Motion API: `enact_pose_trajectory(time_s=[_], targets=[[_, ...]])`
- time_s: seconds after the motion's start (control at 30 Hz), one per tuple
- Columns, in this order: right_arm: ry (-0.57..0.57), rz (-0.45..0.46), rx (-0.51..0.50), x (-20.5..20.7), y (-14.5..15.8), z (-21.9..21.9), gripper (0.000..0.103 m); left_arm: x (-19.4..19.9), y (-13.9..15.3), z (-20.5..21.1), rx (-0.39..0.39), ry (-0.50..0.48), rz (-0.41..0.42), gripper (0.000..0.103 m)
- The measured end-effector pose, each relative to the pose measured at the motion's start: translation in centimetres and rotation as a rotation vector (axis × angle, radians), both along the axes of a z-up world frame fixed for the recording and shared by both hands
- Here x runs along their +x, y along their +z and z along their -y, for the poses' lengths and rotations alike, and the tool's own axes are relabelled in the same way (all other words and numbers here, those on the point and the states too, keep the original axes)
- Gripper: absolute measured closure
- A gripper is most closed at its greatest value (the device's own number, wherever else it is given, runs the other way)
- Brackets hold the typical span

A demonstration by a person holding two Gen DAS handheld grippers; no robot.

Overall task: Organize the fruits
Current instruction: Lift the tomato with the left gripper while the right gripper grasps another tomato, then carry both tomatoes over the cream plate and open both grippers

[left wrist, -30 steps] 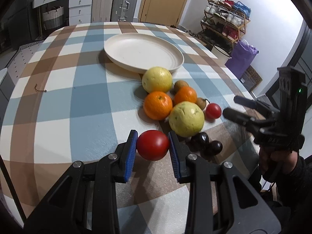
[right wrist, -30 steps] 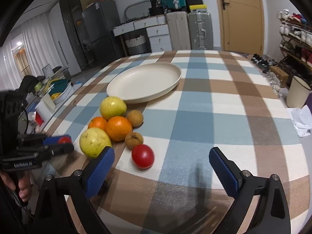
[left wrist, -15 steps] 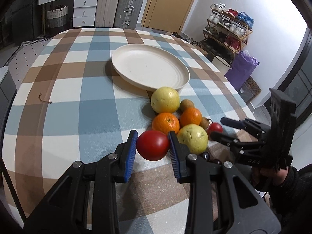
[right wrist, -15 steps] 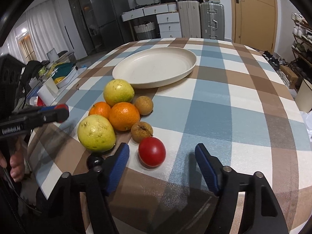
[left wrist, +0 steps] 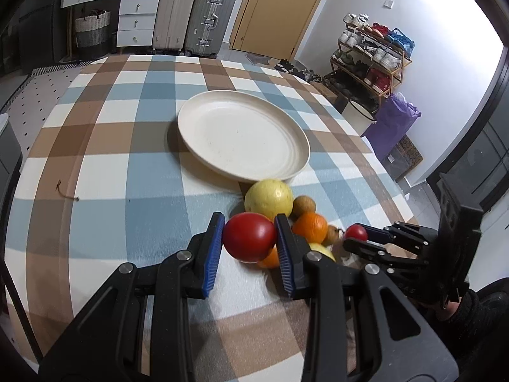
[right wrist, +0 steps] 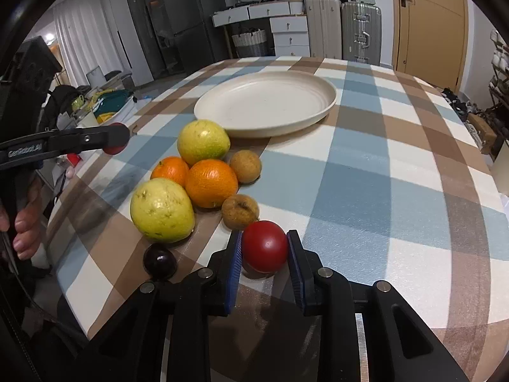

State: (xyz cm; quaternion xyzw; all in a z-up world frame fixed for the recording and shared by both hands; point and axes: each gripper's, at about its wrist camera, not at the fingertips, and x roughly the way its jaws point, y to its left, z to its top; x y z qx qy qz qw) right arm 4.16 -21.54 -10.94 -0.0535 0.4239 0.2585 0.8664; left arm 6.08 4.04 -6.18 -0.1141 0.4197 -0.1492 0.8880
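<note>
My left gripper (left wrist: 248, 238) is shut on a large red tomato (left wrist: 249, 237) and holds it above the table, short of the cream plate (left wrist: 243, 133). My right gripper (right wrist: 264, 256) is shut on a smaller red tomato (right wrist: 265, 245) resting on the checked cloth. The plate (right wrist: 267, 102) holds nothing. Beside it lies a fruit pile: two yellow-green guavas (right wrist: 162, 211) (right wrist: 202, 141), two oranges (right wrist: 211, 183) (right wrist: 170, 170), two brown fruits (right wrist: 245, 165) (right wrist: 240, 211) and a dark plum (right wrist: 159, 262).
The round table's near edge (right wrist: 105, 312) lies just under the right gripper. A small hook-like scrap (left wrist: 65, 191) lies on the cloth at left. Suitcases (left wrist: 210, 22), drawers and a shoe rack (left wrist: 372, 57) stand beyond the table.
My left gripper has lifted the large tomato and carried it toward the plate. My right gripper has moved in and closed on the small tomato.
</note>
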Motion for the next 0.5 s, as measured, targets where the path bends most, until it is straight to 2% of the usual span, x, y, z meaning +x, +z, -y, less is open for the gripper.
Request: enact_pose_trajectory(time_s=[0.27,0.5], targets=[[-0.023,0.055,0.081,2.1,3.9,1.3,0.075,3.3,1.5,0.6,-0.013,-0.007,0.009,0.074],[0.003,0.068,0.146,4.9,6.2,0.3,0.075,6.3,2.9,1.2,-0.015,-0.017,0.018,0.074]])
